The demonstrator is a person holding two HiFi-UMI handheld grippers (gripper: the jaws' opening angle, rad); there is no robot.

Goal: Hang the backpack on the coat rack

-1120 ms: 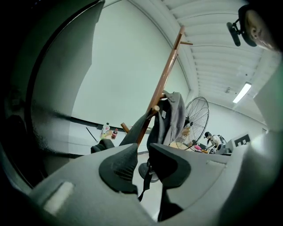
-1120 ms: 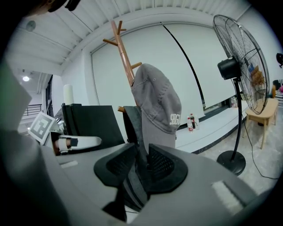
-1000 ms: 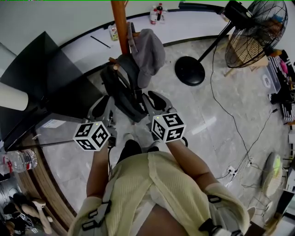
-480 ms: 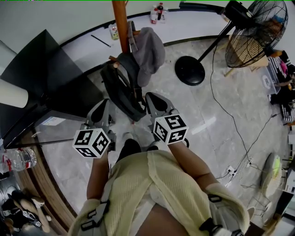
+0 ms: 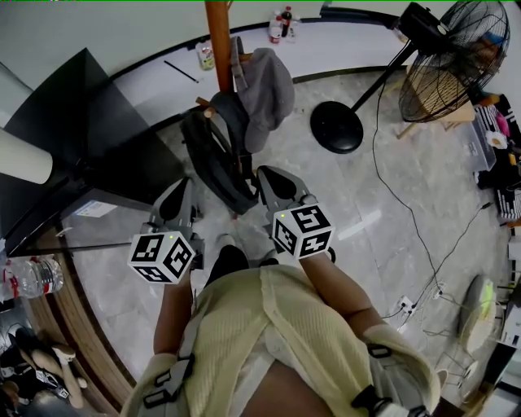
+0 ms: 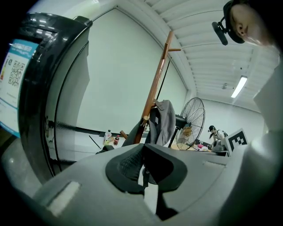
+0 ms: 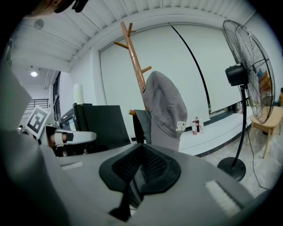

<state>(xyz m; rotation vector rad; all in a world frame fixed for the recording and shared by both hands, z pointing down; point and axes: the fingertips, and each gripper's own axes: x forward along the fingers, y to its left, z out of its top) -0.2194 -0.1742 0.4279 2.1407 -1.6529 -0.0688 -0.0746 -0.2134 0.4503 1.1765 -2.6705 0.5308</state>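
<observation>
With the backpack (image 5: 210,159) hanging low on the coat rack (image 5: 218,45) at the far side, left of the grey cap (image 5: 264,85), I judge the job done, so my left gripper (image 5: 181,191) and right gripper (image 5: 273,177) sit near me, jaws just closed fully on nothing.

No words I can read, white lettering on the grey cap (image 7: 164,108) too small, QR codes on a blue-and-white label (image 6: 14,77) on the black casing (image 6: 49,66).

A pedestal fan (image 5: 452,61) stands on the pale marble floor (image 5: 391,204) below a white wall (image 5: 98,32), bottles (image 5: 279,23) lining its low ledge (image 5: 342,41), a black cabinet (image 5: 89,147) at left.
</observation>
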